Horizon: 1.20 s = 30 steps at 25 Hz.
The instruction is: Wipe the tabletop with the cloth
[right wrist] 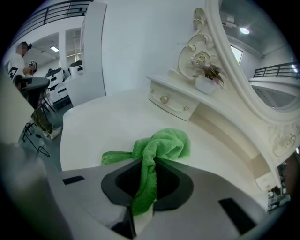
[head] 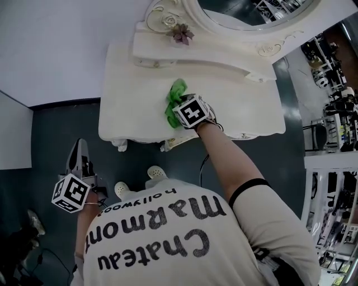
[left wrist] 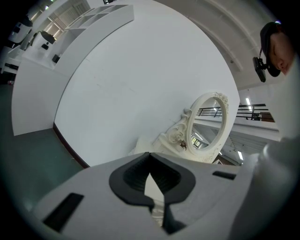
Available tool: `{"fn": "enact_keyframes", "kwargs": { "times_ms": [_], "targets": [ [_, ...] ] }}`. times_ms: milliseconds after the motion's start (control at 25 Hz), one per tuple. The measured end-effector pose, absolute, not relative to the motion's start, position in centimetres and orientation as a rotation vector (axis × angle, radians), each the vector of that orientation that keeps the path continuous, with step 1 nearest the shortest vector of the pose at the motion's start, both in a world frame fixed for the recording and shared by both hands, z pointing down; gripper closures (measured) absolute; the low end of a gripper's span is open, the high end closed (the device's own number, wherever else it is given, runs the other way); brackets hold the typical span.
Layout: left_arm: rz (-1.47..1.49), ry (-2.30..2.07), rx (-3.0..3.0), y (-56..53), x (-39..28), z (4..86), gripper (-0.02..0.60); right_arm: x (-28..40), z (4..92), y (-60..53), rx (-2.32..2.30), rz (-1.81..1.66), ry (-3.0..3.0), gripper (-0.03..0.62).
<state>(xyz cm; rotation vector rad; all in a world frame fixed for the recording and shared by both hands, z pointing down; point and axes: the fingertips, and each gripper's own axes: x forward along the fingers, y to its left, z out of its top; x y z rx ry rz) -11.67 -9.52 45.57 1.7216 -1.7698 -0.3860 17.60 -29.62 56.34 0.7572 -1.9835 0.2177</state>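
Right gripper (right wrist: 144, 190) over the white desk (head: 131, 106): jaws pinching the green cloth (right wrist: 161, 146), whose bunched end lies on the desktop in front of the mirror (head: 235, 14). Left gripper (left wrist: 152, 194) held low beside me, off the desk; jaws pressed together, nothing between them.

The green cloth (right wrist: 161, 147), mid-frame in the right gripper view, is soft, nappy towelling, fully matt. The tabletop (right wrist: 108, 126) beneath it is smooth cream paint with a faint sheen, like the carved mirror frame (right wrist: 199, 51) at upper right. The mirror glass (right wrist: 262, 42) is glossy. The right gripper (right wrist: 146, 187) and the left gripper (left wrist: 151, 180) have matt grey plastic shells and black ribbed pads (right wrist: 173, 180).
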Motion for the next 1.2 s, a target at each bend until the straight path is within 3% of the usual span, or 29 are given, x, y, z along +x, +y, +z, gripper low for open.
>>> {"fn": "enact_keyframes", "kwargs": {
  "times_ms": [480,1040,1200],
  "targets": [
    [-0.388,-1.721,1.758,-13.2,-6.3,46.2,0.574,24.2,56.8,-31.3,0.804,0.282,-1.986,0.531],
    [-0.395,-1.727,1.776,-14.6,-2.4,45.7,0.574,26.2,56.8,-31.6,0.794,0.225,-1.984,0.530],
    [-0.368,-1.748,1.787,-13.4,-3.4,45.1,0.574,24.1,54.9,-30.8,0.758,0.222,-2.032,0.528]
  ]
}}
